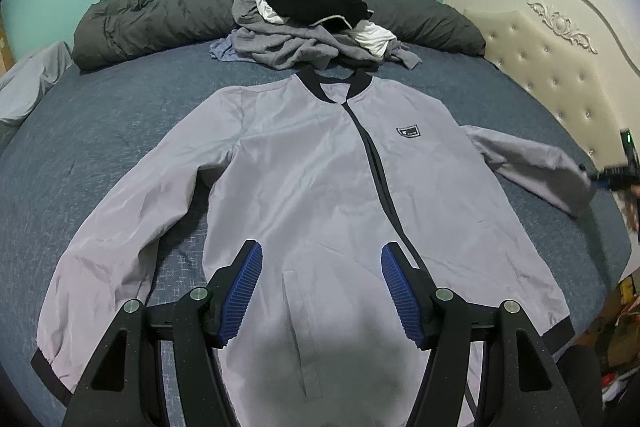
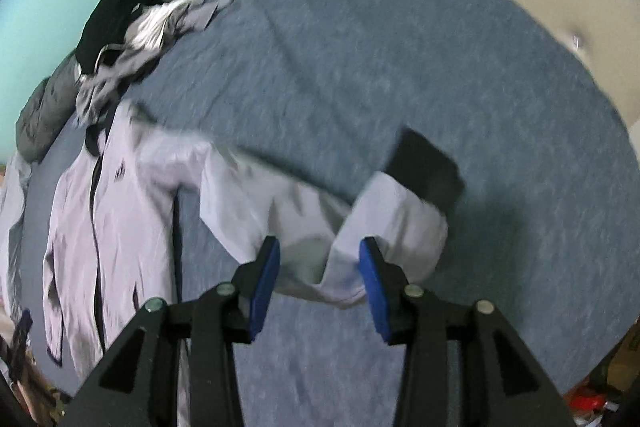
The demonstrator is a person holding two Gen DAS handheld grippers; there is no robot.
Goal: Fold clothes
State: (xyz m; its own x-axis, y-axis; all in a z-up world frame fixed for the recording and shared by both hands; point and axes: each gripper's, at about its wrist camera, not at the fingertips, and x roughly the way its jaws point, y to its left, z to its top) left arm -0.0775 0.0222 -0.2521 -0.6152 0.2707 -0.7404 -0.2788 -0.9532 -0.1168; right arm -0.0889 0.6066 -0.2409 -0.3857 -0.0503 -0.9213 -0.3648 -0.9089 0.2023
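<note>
Grey jacket (image 1: 320, 163) lies flat, front up, on the bed (image 1: 120, 131). Left gripper (image 1: 322, 291) hovers over its hem, jaws wide, empty. Right gripper (image 2: 319, 281) part-open astride the sleeve (image 2: 320, 227); blurred, seemingly no pinch. Grab near the cuff (image 2: 426, 167), fold across the chest.

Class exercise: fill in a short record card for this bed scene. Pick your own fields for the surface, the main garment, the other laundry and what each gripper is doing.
surface: blue bedsheet
main garment: grey jacket, front up, zipped, sleeves spread
other laundry: pile of clothes beyond the collar
left gripper: jaws apart above the jacket's lower front, holding nothing
right gripper: jaws apart over the sleeve near its dark cuff, not clamping it
</note>
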